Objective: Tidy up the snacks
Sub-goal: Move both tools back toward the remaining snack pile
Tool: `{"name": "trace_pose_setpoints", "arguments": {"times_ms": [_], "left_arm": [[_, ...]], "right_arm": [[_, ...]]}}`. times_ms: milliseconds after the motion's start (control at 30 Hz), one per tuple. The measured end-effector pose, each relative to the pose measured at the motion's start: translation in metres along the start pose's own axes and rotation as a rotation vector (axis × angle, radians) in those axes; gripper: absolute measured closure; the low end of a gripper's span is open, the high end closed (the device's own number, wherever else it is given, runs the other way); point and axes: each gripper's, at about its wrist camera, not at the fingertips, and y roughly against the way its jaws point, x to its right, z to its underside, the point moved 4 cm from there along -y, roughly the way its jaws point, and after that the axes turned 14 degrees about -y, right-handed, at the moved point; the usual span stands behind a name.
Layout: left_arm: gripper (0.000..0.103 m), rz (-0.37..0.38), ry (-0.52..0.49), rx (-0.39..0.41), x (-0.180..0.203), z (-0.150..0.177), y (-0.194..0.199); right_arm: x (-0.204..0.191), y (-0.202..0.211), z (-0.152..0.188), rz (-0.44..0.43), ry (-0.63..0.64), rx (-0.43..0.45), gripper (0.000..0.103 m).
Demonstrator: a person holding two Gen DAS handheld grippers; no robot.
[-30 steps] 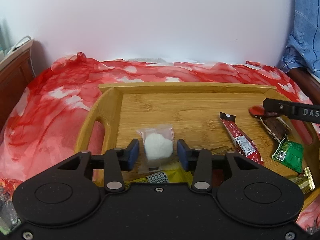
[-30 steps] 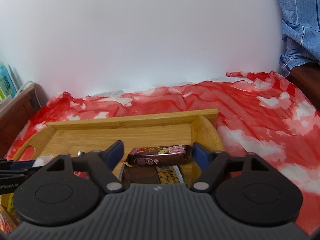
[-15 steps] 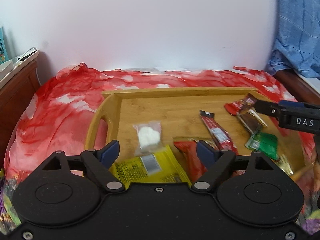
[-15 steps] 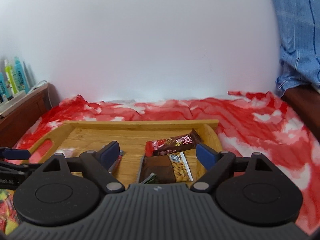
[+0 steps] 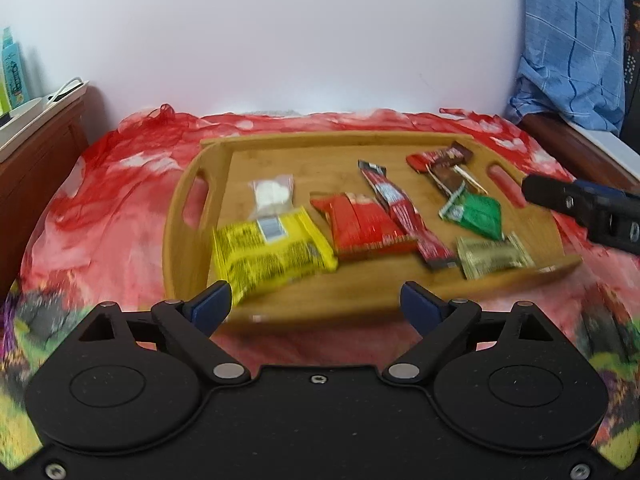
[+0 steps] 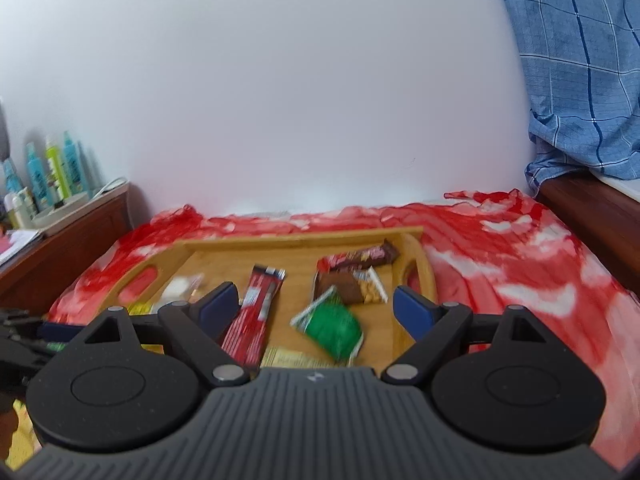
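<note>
Bamboo, pale and rimmed, with cut-out handles: the wooden tray (image 5: 188, 216) lies on the red and white cloth (image 5: 100, 184) that covers the bed, and every snack I see lies inside it. Near its left handle sits the clear packet with a white sweet (image 5: 272, 194); just in front of that lies the yellow crinkled wrapper (image 5: 268, 252), then the flat red packet (image 5: 360, 224), with the long dark red stick (image 5: 404, 214) slanting across its right edge. Further right lie the green foil pouch (image 5: 478, 212), the gold wrapped bar (image 5: 494, 256), and at the back the brown chocolate bars (image 5: 444, 160). My left claw (image 5: 316, 306) has just been opening; its jaws stand wide with nothing between them, near the tray's front rim. My right claw (image 6: 316, 306) gapes wide and empty too, above the green pouch.
</note>
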Motion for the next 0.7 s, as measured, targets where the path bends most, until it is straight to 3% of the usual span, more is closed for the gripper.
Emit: {"name": "trace_pose_setpoints", "arguments": {"times_ms": [400, 700], "left_arm": [[0.01, 0.017, 0.029, 0.006, 0.019, 0.036, 0.038], [0.012, 0.045, 0.022, -0.004, 0.034, 0.068, 0.054]], "right_arm": [[-0.01, 0.06, 0.059, 0.003, 0.064, -0.029, 0.01], [-0.022, 0.079, 0.091, -0.002, 0.095, -0.066, 0.013]]}}
